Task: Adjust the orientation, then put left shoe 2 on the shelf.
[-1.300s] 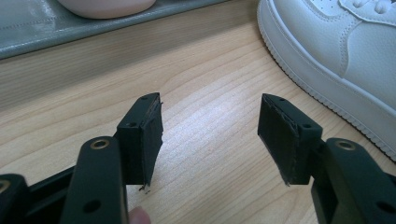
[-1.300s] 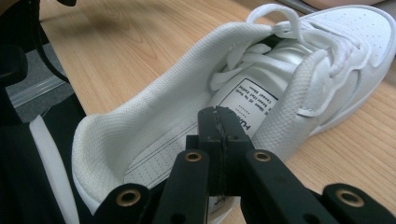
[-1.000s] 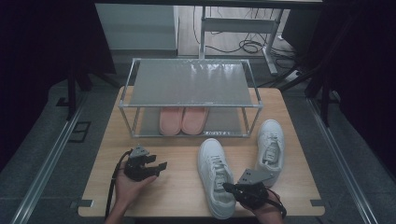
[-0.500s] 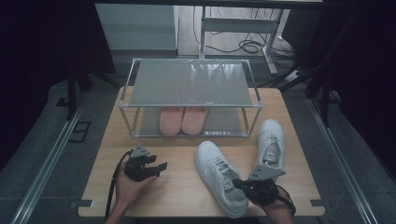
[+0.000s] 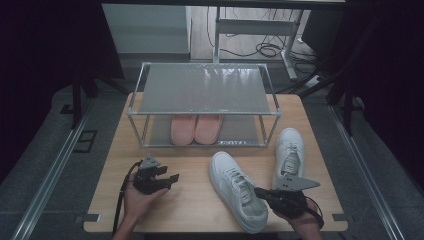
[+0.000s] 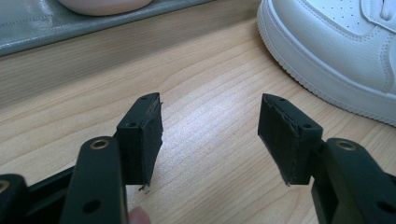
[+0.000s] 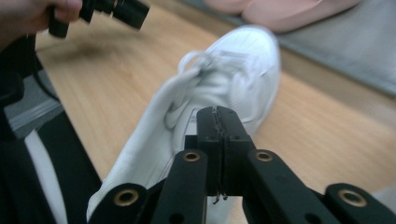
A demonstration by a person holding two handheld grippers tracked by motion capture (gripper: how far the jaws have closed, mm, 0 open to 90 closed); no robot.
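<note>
A white sneaker (image 5: 235, 192) lies slanted on the wooden table (image 5: 192, 212), toe toward the rack and heel toward the front right. My right gripper (image 5: 259, 191) is at its right side, jaws pressed together at the collar edge (image 7: 218, 112), pinching the sneaker (image 7: 229, 65). The second white sneaker (image 5: 289, 152) lies just right of it, toe pointing away. My left gripper (image 5: 170, 180) rests low at the front left, open, with bare wood between its jaws (image 6: 210, 121) and the slanted sneaker's toe (image 6: 336, 51) ahead to the right.
A metal two-tier rack (image 5: 202, 90) stands at the back of the table with a pair of pink slippers (image 5: 196, 127) on its lower shelf. Dark floor and cables surround the table. Bare wood lies between my two grippers.
The right gripper has moved to the right, and the near sneaker's heel has swung right with it, so the shoe now lies slanted. The left gripper has stayed put.
</note>
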